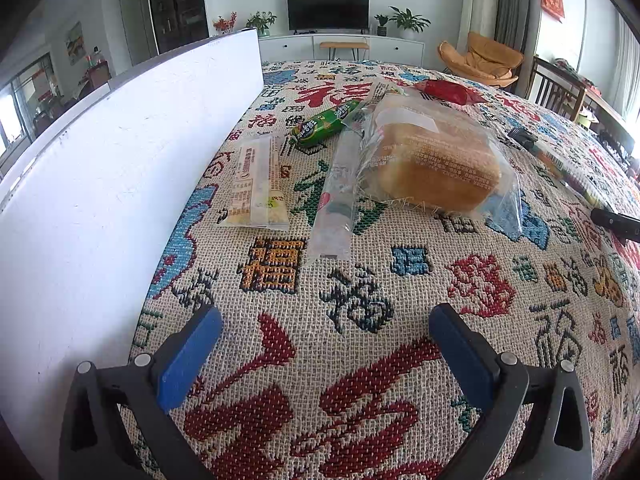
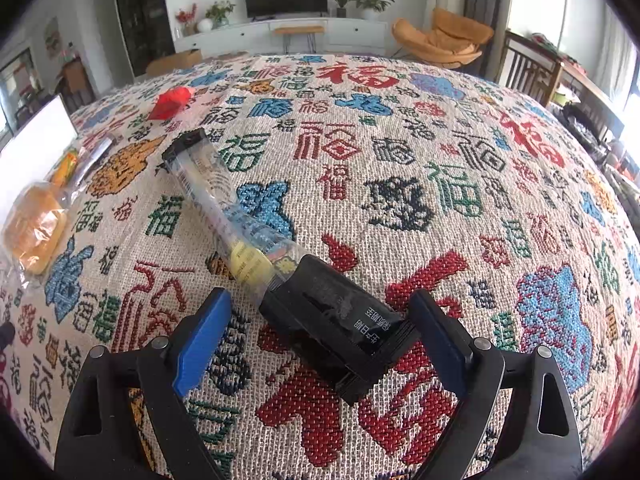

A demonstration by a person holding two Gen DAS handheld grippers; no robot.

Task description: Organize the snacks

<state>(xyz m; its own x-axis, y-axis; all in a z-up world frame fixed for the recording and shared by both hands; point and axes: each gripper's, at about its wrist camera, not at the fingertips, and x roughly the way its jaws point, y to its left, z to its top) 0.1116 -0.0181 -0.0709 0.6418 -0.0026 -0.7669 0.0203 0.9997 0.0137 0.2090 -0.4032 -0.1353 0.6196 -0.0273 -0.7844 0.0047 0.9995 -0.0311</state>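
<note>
Patterned woven cloth is covering the whole surface, with one white board standing along its 9 o'clock edge in the left wrist view. Six snacks are lying around: one bagged bread loaf, one green roll, one yellow packet, one clear sleeve, one red pouch and one long black-ended pack. Left gripper is hovering wide open, holding nothing. Right gripper is gaping fully too, the pack's black end sitting ungripped between its fingers.

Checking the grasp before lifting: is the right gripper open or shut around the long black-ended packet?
Open. The right gripper has both blue pads clear of the long packet, whose black end lies flat between them.
</note>
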